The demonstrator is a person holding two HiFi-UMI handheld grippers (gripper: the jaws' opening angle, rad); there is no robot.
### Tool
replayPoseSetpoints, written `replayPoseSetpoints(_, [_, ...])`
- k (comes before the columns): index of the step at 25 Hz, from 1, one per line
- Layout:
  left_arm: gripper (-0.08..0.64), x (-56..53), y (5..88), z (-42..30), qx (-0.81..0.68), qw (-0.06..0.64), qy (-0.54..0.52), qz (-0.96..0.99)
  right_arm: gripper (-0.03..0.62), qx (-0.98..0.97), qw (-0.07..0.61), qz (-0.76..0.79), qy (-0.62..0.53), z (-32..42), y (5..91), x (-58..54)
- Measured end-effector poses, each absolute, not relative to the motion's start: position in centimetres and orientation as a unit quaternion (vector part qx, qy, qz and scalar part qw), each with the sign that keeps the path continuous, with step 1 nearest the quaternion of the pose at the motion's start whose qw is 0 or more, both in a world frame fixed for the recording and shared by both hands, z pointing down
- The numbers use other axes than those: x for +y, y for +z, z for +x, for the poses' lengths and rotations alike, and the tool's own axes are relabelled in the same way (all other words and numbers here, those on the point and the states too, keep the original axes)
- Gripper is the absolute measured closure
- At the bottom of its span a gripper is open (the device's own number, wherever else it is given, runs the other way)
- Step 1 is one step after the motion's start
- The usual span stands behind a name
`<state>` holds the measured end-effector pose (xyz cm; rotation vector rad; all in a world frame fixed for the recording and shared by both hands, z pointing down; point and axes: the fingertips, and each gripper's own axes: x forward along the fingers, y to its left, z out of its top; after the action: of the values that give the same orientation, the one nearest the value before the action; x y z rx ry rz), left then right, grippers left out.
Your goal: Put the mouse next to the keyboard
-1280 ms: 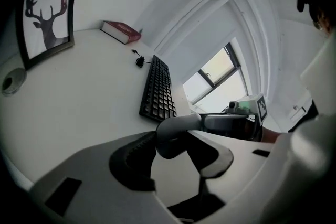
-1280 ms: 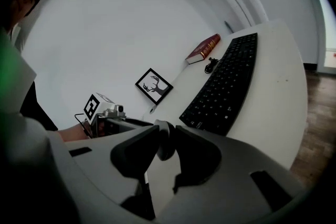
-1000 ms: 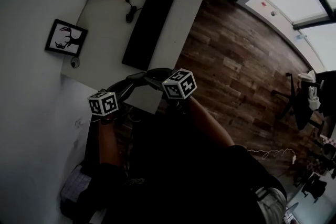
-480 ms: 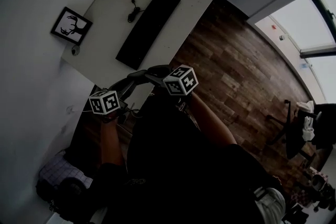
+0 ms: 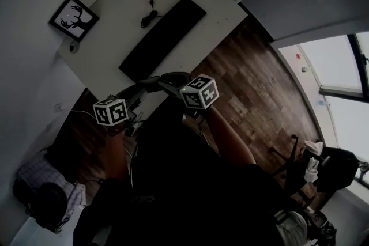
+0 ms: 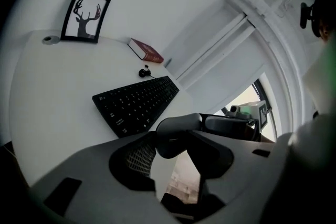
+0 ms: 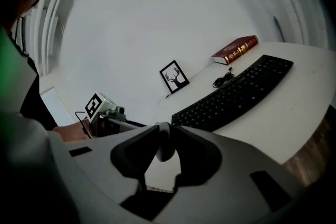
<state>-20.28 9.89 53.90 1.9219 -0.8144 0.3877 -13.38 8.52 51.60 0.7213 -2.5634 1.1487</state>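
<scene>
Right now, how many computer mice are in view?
1. The mouse is held in the air near the desk's edge, clamped between the left tongs and the right tongs. None lies by the keyboard; the black coil there is a cable.

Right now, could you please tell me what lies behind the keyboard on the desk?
Beyond the keyboard lie a coiled black cable and, further back, a red book. The desk under the keyboard is covered, and where the cable ends cannot be made out.
</scene>
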Motion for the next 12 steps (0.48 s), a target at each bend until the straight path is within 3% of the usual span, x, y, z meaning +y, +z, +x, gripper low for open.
replayPoseSetpoints(12, [0.377,1.1,54.3,-17.7,-0.375,0.505,0.145,0.764,0.485,-0.877,0.16,0.187,0.412,-11.0,52.1,-0.9])
